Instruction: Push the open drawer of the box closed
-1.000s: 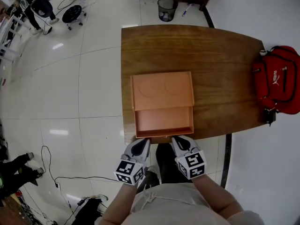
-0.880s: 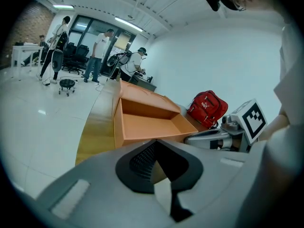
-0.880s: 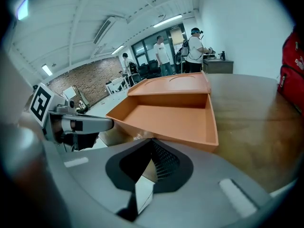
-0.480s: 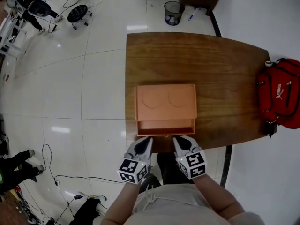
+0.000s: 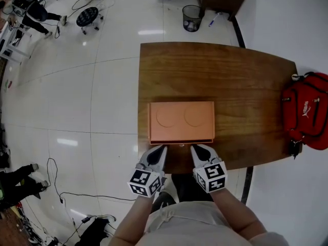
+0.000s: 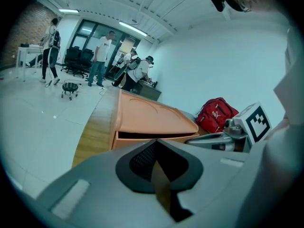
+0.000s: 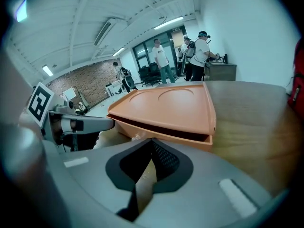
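Observation:
An orange box (image 5: 182, 119) lies on the wooden table (image 5: 246, 86) near its front edge. Its drawer (image 5: 182, 142) is almost fully in; only a thin strip of the front shows. My left gripper (image 5: 160, 148) and right gripper (image 5: 197, 148) are both shut, tips side by side at the drawer front, one toward each end. In the left gripper view the drawer front (image 6: 142, 137) shows just past the closed tips (image 6: 156, 144), under the box lid (image 6: 147, 115). The right gripper view shows the drawer front (image 7: 166, 134) just past its closed tips (image 7: 152, 141), with a dark slit under the lid (image 7: 166, 103).
A red bag (image 5: 307, 109) sits at the table's right edge. Beyond the table's far end stands a waste bin (image 5: 192, 11) on the white tiled floor. A wheeled stool (image 5: 89, 17) and cables (image 5: 56, 188) are off to the left. People stand in the background.
The drawer has slid into the box, from well open to nearly flush. Both grippers moved forward with it, away from me.

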Demonstrator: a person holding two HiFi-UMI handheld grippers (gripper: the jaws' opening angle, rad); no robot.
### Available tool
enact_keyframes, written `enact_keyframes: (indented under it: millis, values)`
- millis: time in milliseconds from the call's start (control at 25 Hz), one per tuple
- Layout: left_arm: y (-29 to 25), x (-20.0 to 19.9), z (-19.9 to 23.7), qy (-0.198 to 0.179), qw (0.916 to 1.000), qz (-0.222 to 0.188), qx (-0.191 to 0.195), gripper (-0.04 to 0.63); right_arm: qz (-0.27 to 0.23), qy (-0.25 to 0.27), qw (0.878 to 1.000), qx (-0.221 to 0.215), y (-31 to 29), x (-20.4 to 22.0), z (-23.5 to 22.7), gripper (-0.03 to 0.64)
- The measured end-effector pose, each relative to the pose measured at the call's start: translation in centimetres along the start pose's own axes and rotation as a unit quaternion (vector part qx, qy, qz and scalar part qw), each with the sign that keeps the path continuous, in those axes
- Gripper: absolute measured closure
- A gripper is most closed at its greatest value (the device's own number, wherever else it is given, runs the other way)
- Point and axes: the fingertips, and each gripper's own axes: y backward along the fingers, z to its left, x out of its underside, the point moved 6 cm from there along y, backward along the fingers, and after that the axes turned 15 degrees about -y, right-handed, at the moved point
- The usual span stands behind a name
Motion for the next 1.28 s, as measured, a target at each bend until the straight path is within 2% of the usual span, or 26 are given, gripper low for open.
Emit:
enact_keyframes:
  millis: [200,480,640,760,920,1120,1280]
  values:
    - [-0.2,-0.3,0.6,0.011,0.9999,-0.005,0.000,0.589,-0.007,0.019,1.000,0.008,-0.1,-0.6,0.1,0.615]
    - [0.1,-0.6,0.4,0.005,0.9998,-0.019,0.008,0.589,-0.030,0.020,0.999,0.011,0.4,-1.0,-0.1,0.615]
    - [2.2,-2.4,0.1,-0.012,0.9985,-0.053,0.006,0.589,-0.065,0.022,0.998,0.001,2.0,-1.7,1.5,0.615]
    - [4.6,-4.7,-0.4,-0.033,0.9957,-0.085,0.011,0.589,-0.120,0.040,0.992,-0.009,4.4,-3.2,3.5,0.615]
    - [8.6,-8.3,-1.9,-0.087,0.9867,-0.137,0.008,0.589,-0.186,0.072,0.980,-0.013,8.3,-5.4,6.2,0.615]
    - [15.0,-11.4,-4.7,-0.163,0.9633,-0.213,-0.011,0.589,-0.258,0.103,0.961,-0.011,13.9,-5.5,9.8,0.615]
    - [20.2,-10.3,-6.3,-0.177,0.9537,-0.242,-0.025,0.589,-0.288,0.134,0.948,0.001,17.8,-3.3,12.5,0.615]
